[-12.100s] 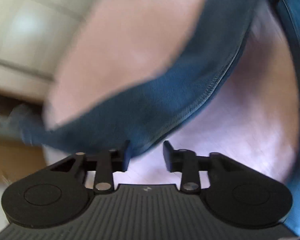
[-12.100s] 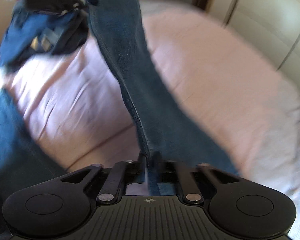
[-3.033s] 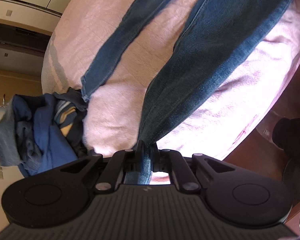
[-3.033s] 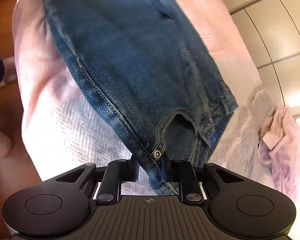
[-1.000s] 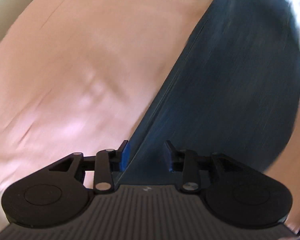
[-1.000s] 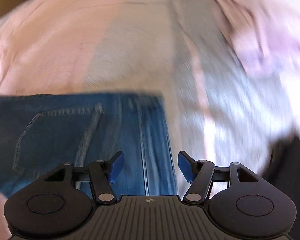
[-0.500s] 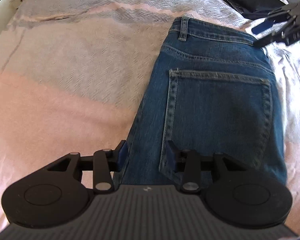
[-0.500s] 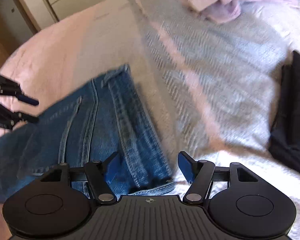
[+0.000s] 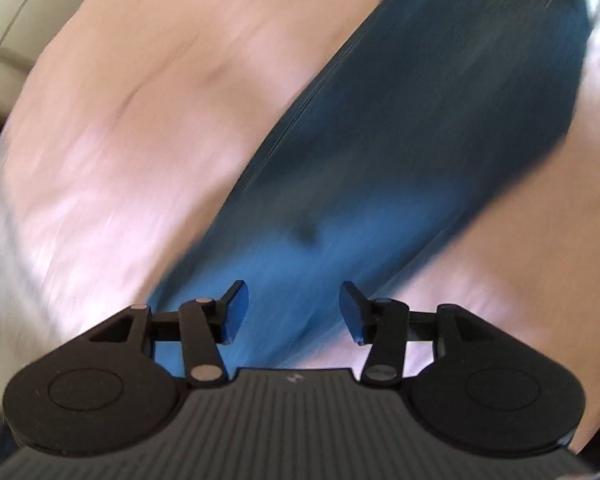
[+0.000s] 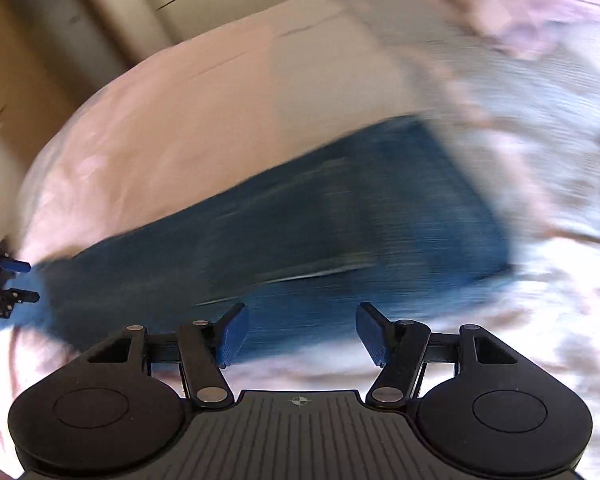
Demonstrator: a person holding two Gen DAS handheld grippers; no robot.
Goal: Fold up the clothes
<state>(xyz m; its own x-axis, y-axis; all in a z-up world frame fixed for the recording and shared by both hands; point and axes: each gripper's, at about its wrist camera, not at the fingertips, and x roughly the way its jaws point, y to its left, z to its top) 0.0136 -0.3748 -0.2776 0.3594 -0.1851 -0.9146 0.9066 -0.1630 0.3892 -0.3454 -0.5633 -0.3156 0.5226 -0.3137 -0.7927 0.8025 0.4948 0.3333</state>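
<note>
Three seconds ago both grippers pinched the jeans (image 10: 340, 216); now these lie on the bed (image 10: 220, 112). The left gripper (image 9: 292, 312) fingers have just been opening and hold nothing; the right gripper (image 10: 300, 334) is wide apart, empty.

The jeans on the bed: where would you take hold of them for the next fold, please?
Probably at the narrow leg end of the jeans, near the left gripper, coming in from beyond that end. They lie flat and lengthwise on the pink bedspread; the wider waist end is farther off.
</note>
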